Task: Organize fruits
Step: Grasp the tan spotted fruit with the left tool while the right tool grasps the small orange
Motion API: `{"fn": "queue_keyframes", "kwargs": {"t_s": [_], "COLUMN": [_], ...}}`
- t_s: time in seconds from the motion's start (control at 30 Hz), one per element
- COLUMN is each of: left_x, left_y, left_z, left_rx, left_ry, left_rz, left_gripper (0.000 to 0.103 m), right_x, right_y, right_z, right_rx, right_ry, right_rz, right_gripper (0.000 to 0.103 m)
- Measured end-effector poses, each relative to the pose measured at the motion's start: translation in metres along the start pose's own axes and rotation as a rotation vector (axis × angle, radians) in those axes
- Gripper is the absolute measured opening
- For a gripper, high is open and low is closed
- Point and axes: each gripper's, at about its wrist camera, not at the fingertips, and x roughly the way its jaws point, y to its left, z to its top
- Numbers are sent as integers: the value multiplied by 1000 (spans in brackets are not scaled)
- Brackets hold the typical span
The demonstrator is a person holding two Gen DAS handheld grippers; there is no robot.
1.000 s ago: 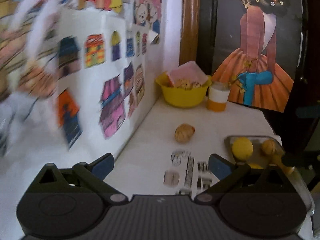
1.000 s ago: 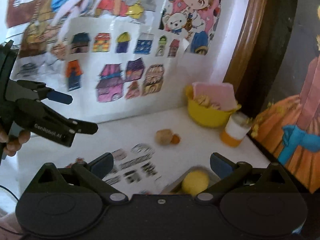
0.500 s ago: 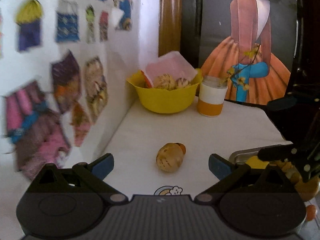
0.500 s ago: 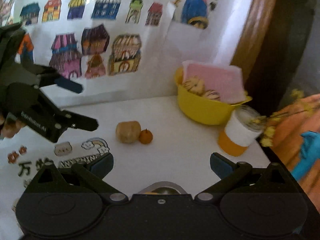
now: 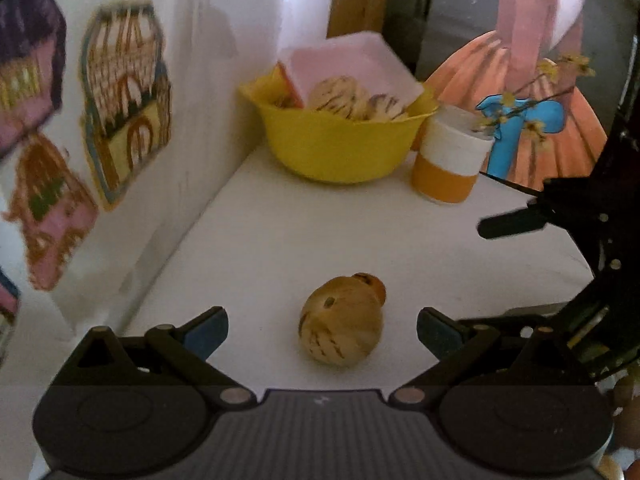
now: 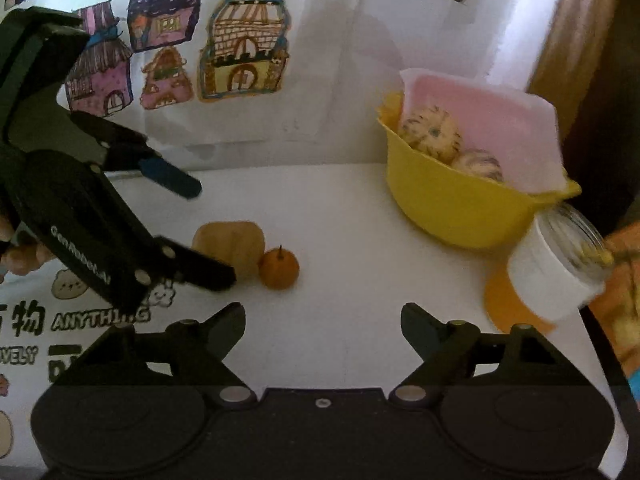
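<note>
On the white table (image 6: 352, 208), 1 tan fruit (image 5: 340, 320) lies between the wide-spread left gripper (image 5: 322, 328), touching 1 small orange fruit (image 6: 279, 268). The right gripper (image 6: 323, 326) gapes empty. Behind, 1 yellow bowl (image 6: 452, 204) holds 2 striped fruits (image 6: 434, 134).

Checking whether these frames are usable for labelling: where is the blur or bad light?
Left wrist view: wall stickers smeared, tan fruit fairly sharp, left gripper body dim. Right wrist view: white-and-orange jar blurred and stretched near the edge, yellow bowl clear, corners dark.
</note>
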Motion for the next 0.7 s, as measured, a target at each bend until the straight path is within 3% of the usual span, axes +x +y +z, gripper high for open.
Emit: {"fn": "queue_keyframes", "kwargs": {"t_s": [0.17, 0.23, 0.3, 0.5, 0.63, 0.7], "left_x": [10, 13, 15, 17, 14, 14], "left_y": [7, 10, 14, 16, 22, 24], "left_z": [0, 0, 0, 3, 3, 3], "left_rx": [-30, -27, -39, -37, -42, -51], "left_ry": [27, 29, 35, 53, 47, 42], "left_rz": [-33, -34, -54, -100, -98, -98], "left_gripper": [88, 80, 78, 52, 49, 49], "right_x": [21, 28, 33, 47, 53, 58], "right_y": [6, 7, 8, 10, 9, 7], "right_z": [12, 15, 16, 18, 20, 22], "right_rx": [-99, -105, -117, -135, -112, -87], "right_ry": [14, 22, 23, 20, 6, 5], "right_rz": [43, 55, 65, 93, 126, 154], "right_gripper": [72, 64, 52, 47, 42, 34]}}
